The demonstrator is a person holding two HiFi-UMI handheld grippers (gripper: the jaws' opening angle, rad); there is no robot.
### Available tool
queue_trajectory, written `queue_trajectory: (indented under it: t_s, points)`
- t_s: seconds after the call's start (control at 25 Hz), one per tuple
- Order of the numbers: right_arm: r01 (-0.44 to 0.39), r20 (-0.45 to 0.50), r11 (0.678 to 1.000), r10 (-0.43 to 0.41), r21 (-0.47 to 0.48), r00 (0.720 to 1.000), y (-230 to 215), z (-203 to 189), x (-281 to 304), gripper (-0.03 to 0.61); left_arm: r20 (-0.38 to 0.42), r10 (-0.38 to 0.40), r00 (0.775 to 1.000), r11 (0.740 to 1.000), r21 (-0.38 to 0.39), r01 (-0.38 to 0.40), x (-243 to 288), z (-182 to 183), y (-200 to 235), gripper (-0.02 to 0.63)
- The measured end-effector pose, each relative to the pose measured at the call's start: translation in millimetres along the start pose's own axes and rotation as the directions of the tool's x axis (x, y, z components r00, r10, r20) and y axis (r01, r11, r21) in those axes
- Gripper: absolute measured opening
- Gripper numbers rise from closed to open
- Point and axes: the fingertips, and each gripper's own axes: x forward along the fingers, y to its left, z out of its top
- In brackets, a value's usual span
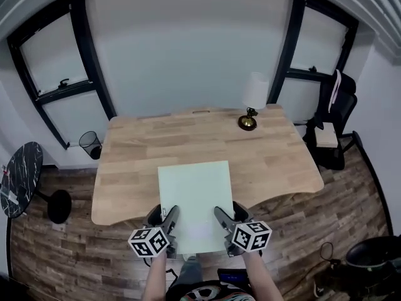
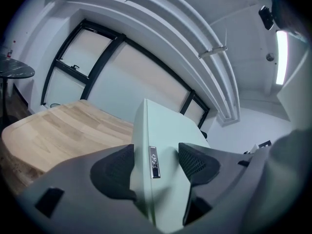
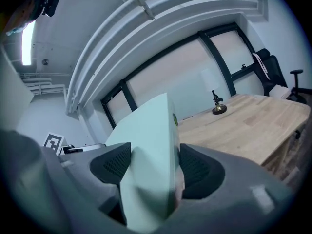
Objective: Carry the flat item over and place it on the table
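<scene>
Both grippers are pinching the flat item: the left gripper [image 1: 164,218] is closed on its near left corner and the right gripper [image 1: 227,218] on its near right corner. The flat item [image 1: 195,196] is a thin pale green panel. In the head view most of it is over the near middle of the wooden counter [image 1: 282,162], and its near edge, with my two grippers, sticks out past the counter edge toward me.

I judge that the carrying is almost done, because the item is already over a place where it can go. What is left is to lower it flat on the wood, then spread the jaws and take both grippers away. I cannot tell if the panel touches the counter or not.

The head view gives the whole layout: a small lamp [image 1: 250,102] at the far side of the counter, well apart from the item, a wastebasket [image 1: 89,144] on the floor at the left, a dark chair [image 1: 335,115] at the right. It does not show the grip itself. The left gripper view shows the black pads [image 2: 114,172] on both faces of the panel, and a small silver label [image 2: 153,162] on its edge. The right gripper view shows the same kind of grip.
</scene>
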Motion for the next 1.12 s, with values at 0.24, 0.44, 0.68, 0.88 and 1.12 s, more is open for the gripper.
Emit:
queue_trajectory:
  t_s: [0.24,0.44,0.68,0.88,1.12]
  points:
    - [0.042,-0.015,0.999,-0.041,0.007,0.999,-19,32,83,0.301,-0.029,-0.021,0.999,1.000,-0.021,0.020,74,40,47,0.284]
    - [0.053,-0.030,0.998,-0.052,0.025,0.998,-30,45,132,0.301,-0.046,-0.029,0.999,0.999,-0.034,0.028,112,62,75,0.281]
    - [0.057,-0.036,0.998,-0.055,0.041,0.998,-35,50,159,0.301,-0.059,-0.027,0.998,0.999,-0.036,0.025,133,73,92,0.279]
    - [0.063,-0.028,0.997,-0.062,0.049,0.998,-48,56,169,0.301,-0.060,-0.039,0.997,0.999,-0.035,0.037,150,77,92,0.276]
    - [0.054,-0.032,0.997,-0.053,0.050,0.998,-57,60,177,0.301,-0.059,-0.032,0.998,0.999,-0.037,0.029,162,77,94,0.273]
